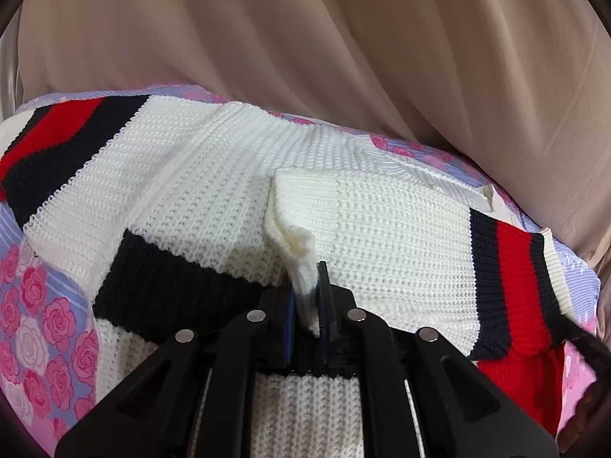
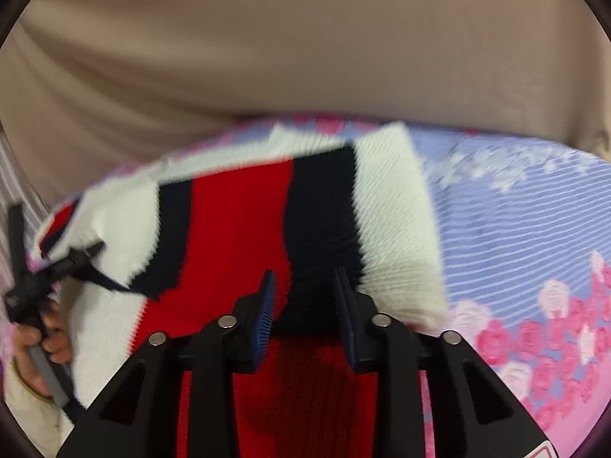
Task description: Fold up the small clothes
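Floral sheet (image 1: 34,305) | left tool (image 1: 309,297) pinching white sweater (image 1: 214,175) cuff | right tool (image 2: 305,290) narrowly parted over striped sleeve (image 2: 267,210)

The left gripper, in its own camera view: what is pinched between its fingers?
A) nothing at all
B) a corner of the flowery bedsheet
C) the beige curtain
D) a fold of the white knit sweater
D: the left gripper is shut on a raised white fold of the knit sweater, which lies on the flowery bedsheet with the beige curtain behind.
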